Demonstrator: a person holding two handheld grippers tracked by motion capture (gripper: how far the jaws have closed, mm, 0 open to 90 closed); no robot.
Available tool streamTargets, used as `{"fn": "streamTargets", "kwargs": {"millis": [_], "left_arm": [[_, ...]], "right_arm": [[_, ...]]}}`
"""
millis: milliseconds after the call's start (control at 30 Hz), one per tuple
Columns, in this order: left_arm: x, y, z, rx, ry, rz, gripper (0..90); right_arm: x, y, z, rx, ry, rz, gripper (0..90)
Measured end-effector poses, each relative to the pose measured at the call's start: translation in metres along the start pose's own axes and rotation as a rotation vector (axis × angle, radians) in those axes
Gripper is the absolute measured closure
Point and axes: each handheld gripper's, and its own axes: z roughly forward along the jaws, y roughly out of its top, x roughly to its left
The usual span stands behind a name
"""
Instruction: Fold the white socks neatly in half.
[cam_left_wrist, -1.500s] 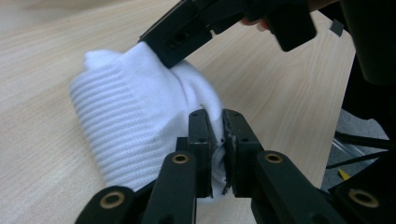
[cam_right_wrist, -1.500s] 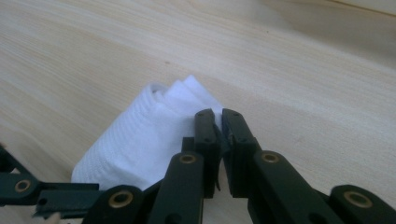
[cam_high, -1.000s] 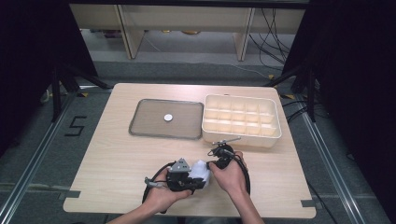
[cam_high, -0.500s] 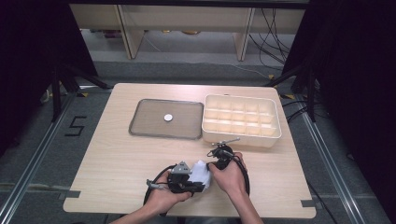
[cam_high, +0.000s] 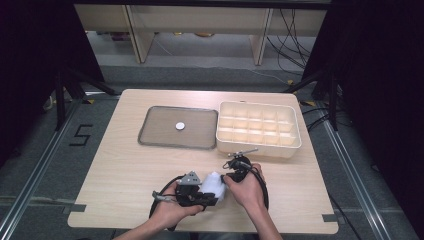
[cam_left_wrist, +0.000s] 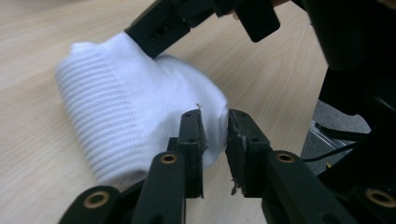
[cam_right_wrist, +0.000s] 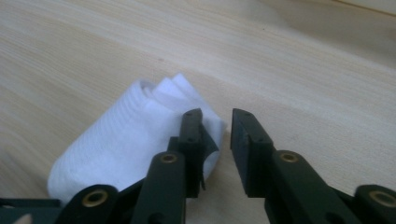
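Between both tongs lies a soft, light folded cloth (cam_left_wrist: 135, 116); left tongs (cam_left_wrist: 215, 135) and right tongs (cam_right_wrist: 217, 133) stand slightly apart, unclamped; grip its folded edge.

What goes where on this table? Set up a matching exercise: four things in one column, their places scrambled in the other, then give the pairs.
Things:
1. small white round disc
2. cream plastic compartment box
3. rolled white ribbed cloth
4. dark grey rectangular tray

Places:
A. far right of the table
B. near edge, between the two grippers
C. inside the tray
D. left of the compartment box

Pairs: 1-C, 2-A, 3-B, 4-D
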Motion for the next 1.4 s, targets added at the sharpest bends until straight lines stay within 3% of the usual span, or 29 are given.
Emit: {"fn": "streamTargets", "kwargs": {"millis": [33,100,267,433,467,567,733,767,867,933,1033,1167,1300,1400], "left_arm": [[0.000,0.000,-0.005,-0.004,0.007,0.002,72.0],[0.002,0.001,-0.013,-0.020,0.007,-0.011,68.3],[0.012,0.000,-0.029,-0.050,0.028,-0.042,60.7],[0.024,-0.001,-0.039,-0.070,0.064,-0.067,54.5],[0.026,-0.001,-0.041,-0.064,0.054,-0.072,53.3],[0.030,-0.001,-0.045,-0.074,0.080,-0.089,51.4],[0.036,-0.002,-0.049,-0.082,0.081,-0.106,48.7],[0.036,-0.003,-0.050,-0.086,0.090,-0.108,48.2],[0.038,-0.004,-0.049,-0.083,0.080,-0.118,47.7],[0.037,-0.005,-0.050,-0.074,0.096,-0.120,47.3],[0.039,-0.007,-0.048,-0.079,0.079,-0.130,47.1],[0.041,-0.008,-0.048,-0.073,0.080,-0.137,46.8],[0.044,-0.007,-0.049,-0.075,0.076,-0.137,46.7],[0.046,-0.006,-0.050,-0.090,0.097,-0.140,46.4]], "right_arm": [[0.001,0.000,-0.001,0.006,-0.001,0.022,69.8],[-0.002,0.000,-0.001,-0.020,-0.001,-0.006,66.6],[-0.002,0.000,-0.007,-0.036,0.005,0.012,61.8],[-0.001,0.002,-0.012,-0.052,0.018,0.041,58.1],[-0.003,0.002,-0.012,-0.057,0.018,0.020,57.2],[-0.002,0.003,-0.013,-0.054,0.021,0.026,55.8],[0.000,0.005,-0.018,-0.053,0.044,0.037,53.2],[0.005,0.007,-0.022,-0.032,0.038,0.076,52.5],[0.006,0.008,-0.022,-0.031,0.050,0.074,50.3],[0.004,0.007,-0.021,-0.045,0.068,0.040,48.7],[0.006,0.006,-0.018,-0.019,0.072,0.079,46.0],[0.003,0.003,-0.015,-0.012,0.080,0.073,43.8],[0.004,0.004,-0.015,-0.001,0.110,0.103,42.6],[0.004,0.005,-0.014,-0.007,0.094,0.095,40.8]]}}
